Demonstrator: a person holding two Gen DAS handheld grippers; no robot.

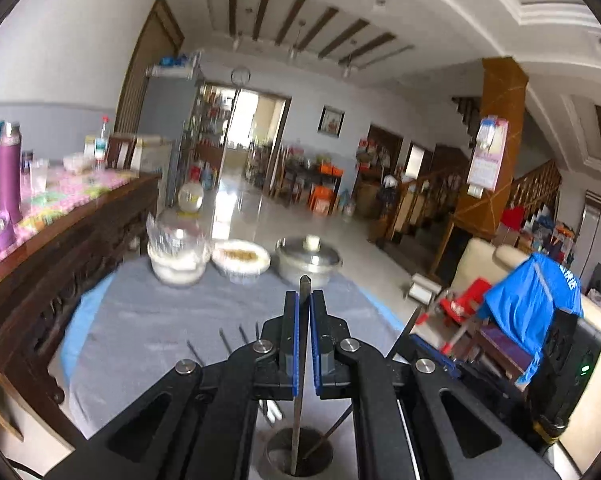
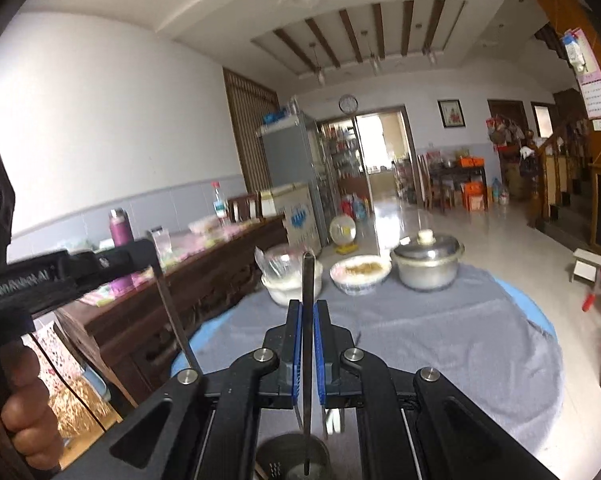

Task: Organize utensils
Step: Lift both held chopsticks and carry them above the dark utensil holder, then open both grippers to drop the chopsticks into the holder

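My left gripper (image 1: 304,300) is shut on a slim metal chopstick (image 1: 303,286) that stands upright between its blue pads. The stick's lower end reaches down into a metal utensil cup (image 1: 296,456), where another stick (image 1: 328,432) leans. My right gripper (image 2: 308,308) is shut on a dark chopstick (image 2: 308,276), also upright, its lower end over the same cup (image 2: 292,460). In the right wrist view the left gripper (image 2: 156,260) shows at the left, held by a hand (image 2: 28,412), with its stick (image 2: 176,324) slanting down. Several loose utensils (image 1: 224,340) lie on the grey cloth.
A round table with a grey cloth (image 2: 460,340) bears a stack of clear bowls (image 1: 176,256), a bowl of food (image 1: 240,260) and a lidded steel pot (image 1: 308,258) at its far side. A dark wooden sideboard (image 1: 60,264) with a purple flask (image 1: 8,172) runs along the left.
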